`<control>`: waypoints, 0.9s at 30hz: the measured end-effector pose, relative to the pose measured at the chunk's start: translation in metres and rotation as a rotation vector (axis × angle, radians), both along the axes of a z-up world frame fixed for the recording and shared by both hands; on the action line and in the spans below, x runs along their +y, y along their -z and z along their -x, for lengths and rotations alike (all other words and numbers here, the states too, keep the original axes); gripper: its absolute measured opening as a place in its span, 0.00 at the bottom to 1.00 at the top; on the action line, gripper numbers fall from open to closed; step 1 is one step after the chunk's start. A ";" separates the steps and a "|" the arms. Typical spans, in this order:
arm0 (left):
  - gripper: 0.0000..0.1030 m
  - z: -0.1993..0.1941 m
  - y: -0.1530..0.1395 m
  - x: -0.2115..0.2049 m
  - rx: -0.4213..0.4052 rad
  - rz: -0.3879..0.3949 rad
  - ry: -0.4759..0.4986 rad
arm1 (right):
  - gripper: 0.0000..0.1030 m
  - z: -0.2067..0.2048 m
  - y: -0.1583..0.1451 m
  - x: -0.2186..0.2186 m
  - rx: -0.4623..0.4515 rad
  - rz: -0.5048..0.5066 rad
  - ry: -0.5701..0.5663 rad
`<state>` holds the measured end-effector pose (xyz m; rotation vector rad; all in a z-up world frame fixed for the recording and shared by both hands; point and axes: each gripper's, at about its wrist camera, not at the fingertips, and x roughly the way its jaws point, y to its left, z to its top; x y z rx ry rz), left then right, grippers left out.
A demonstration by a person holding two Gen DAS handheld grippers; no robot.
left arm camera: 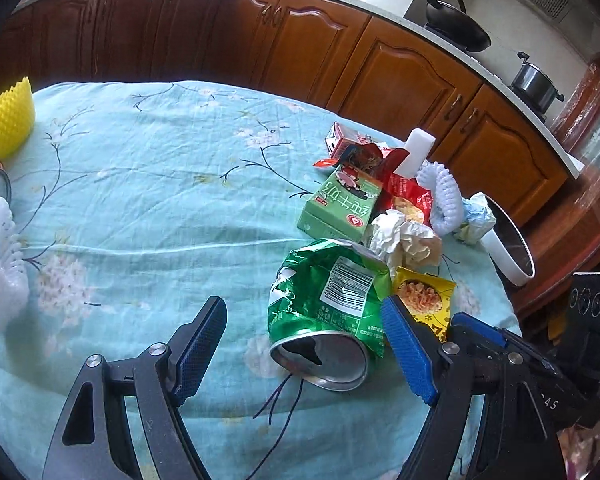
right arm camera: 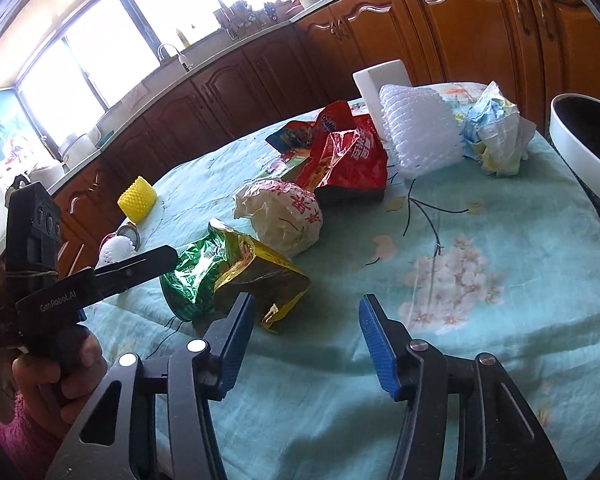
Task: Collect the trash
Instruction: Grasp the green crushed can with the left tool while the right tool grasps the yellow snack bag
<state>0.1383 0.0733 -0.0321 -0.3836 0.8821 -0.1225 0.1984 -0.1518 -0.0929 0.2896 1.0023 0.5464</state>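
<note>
A home kitchen: wooden cabinets (left arm camera: 308, 44) run along the wall from 9 to 3 o'clock, a wok (left arm camera: 456, 24) and pot (left arm camera: 534, 82) at 2 o'clock, a sink tap (right arm camera: 172, 54) under sunlit windows (right arm camera: 100, 52).

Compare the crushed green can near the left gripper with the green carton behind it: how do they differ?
The crushed green can is dented shiny metal; the green carton is a matte box that keeps its straight edges. The can's open top faces the camera; the carton shows a printed face with a cartoon figure. The can lies nearer the left gripper. Both are green and lie on the floral tablecloth.
</note>
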 end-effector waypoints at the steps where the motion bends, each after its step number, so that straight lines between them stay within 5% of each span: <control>1: 0.77 -0.003 0.003 0.001 0.008 0.006 0.004 | 0.51 -0.002 0.002 0.002 0.006 0.001 -0.003; 4: 0.77 -0.012 0.012 0.001 0.027 0.019 0.017 | 0.47 -0.008 0.007 0.008 0.027 0.001 -0.011; 9: 0.75 -0.019 0.020 -0.009 0.024 0.006 0.045 | 0.17 -0.012 0.012 0.013 0.047 0.004 -0.022; 12: 0.59 -0.018 0.021 -0.017 0.006 -0.007 0.052 | 0.11 -0.011 0.011 0.009 0.056 -0.008 -0.022; 14: 0.50 -0.016 0.021 -0.022 -0.004 0.018 0.075 | 0.09 -0.009 0.008 0.005 0.049 -0.009 -0.014; 27: 0.49 0.002 -0.003 -0.083 -0.109 -0.105 0.182 | 0.05 0.008 -0.019 -0.049 -0.039 0.022 0.113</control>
